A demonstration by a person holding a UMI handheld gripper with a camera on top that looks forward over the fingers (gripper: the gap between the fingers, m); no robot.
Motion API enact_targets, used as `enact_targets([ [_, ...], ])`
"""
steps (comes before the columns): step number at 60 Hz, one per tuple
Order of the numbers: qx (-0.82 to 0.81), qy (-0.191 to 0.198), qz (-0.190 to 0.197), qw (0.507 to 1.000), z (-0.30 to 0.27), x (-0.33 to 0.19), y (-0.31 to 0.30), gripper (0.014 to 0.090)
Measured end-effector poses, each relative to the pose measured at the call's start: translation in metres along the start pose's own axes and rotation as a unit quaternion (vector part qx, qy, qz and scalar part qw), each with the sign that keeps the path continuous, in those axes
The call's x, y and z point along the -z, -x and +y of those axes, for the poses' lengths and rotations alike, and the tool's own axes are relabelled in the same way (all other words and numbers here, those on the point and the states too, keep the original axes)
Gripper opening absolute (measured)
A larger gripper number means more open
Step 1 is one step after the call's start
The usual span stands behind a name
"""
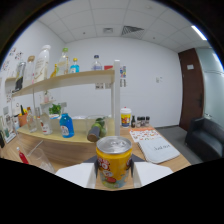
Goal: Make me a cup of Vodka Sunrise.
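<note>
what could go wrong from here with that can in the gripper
1. The yellow can sits between the fingers of the gripper, which seem to press only its lower sides; it may slip or tilt if swung quickly.
2. Its top looks sealed, with the tab flat, so pouring now would yield nothing.
3. The blue bottle and other bottles crowd the counter beyond; a wide sweep might knock one over.

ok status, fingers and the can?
Fingers shut on yellow can, held upright, lid unopened. Blue bottle and dark bottle on the counter beyond. Nothing blocking ahead.
</note>
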Motion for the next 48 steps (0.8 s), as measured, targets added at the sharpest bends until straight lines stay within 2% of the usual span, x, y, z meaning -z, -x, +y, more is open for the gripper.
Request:
enact_targets([
  [12, -0.024, 0.068, -0.005, 0.997, 0.077, -0.032, -0.021, 0.0506],
  [22, -0.023, 0.108, -0.012, 0.994, 0.114, -0.039, -0.022, 0.0510],
  [48, 0.008, 0.116, -0.011, 0.993, 0.123, -0.024, -0.021, 0.0529],
])
